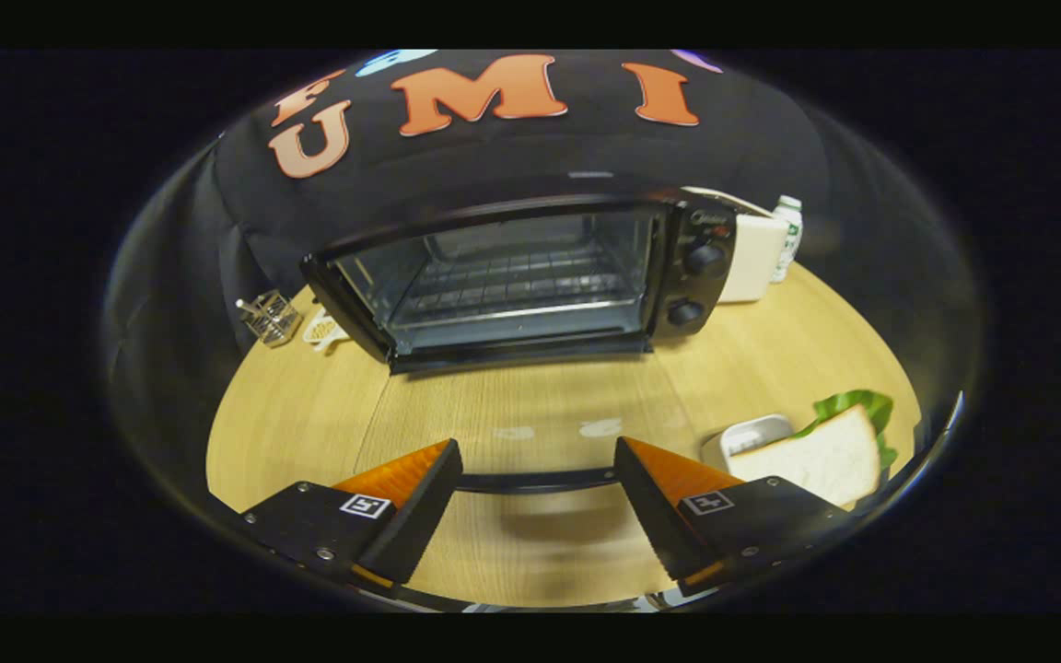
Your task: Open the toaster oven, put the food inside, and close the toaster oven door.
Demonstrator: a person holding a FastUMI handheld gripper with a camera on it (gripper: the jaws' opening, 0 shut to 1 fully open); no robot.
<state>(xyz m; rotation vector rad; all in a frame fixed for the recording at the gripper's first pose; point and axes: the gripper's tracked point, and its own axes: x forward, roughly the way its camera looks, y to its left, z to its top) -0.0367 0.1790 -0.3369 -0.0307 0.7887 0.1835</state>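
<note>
The fingers (535,493) stood wide apart, empty; the soft white-bread lettuce sandwich (821,456) looked light, best pinched gently across its crusts.

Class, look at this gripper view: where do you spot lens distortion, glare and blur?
In the gripper view, fisheye distortion bows the table edge and the toaster oven; pale glare patches lie on the wood just ahead of the open tool; the sandwich beside the right finger looks soft; a blurred shadow falls between the fingers.
</note>
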